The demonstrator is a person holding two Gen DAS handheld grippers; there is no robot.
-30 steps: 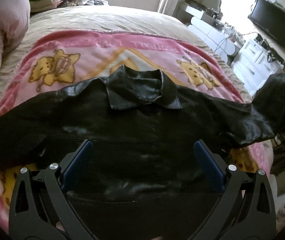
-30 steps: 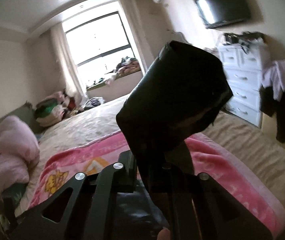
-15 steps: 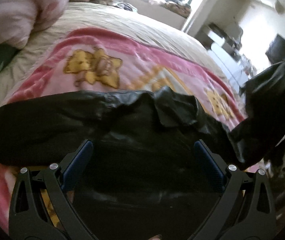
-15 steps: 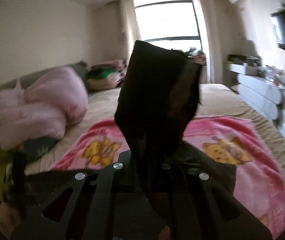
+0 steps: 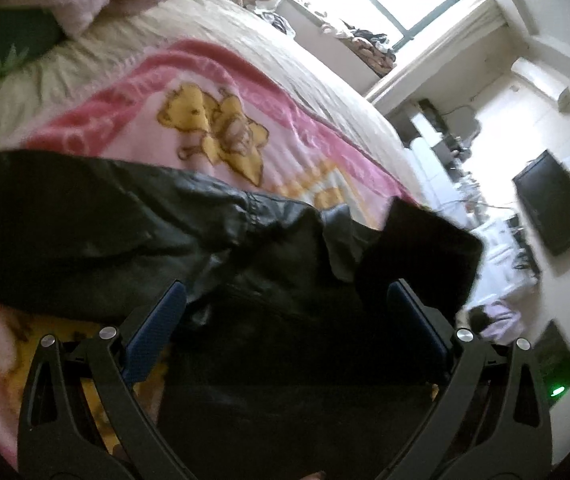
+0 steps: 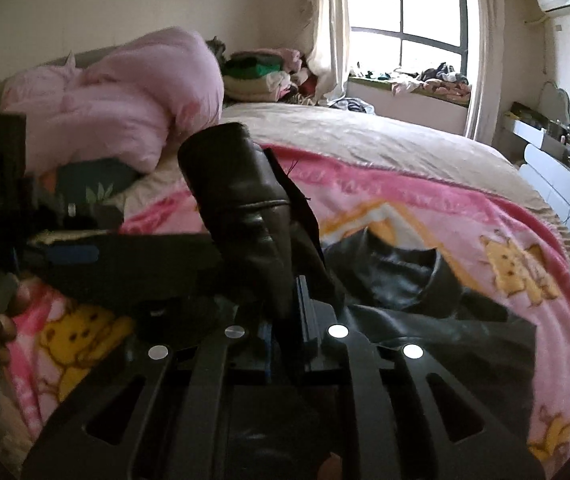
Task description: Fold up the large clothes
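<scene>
Jacket (image 5: 85, 216) sleeve (image 6: 241, 208) pinched in right claw (image 6: 285, 320), jaws easing apart — left claw (image 5: 285, 320) wide, empty.

The black jacket (image 5: 157, 224) looks like creased leather with a dull sheen; the pink cartoon blanket (image 5: 293, 136) is fuzzy fleece; the left gripper (image 5: 285, 316) is matt black plastic with textured blue pads (image 5: 153, 332) and shiny metal screws.

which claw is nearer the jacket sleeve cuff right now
Right. The right claw has the sleeve cuff of the black jacket between its fingers, its jaws having just been opening slightly. The left claw hangs open over the jacket body, the cuff beside its right finger.
</scene>
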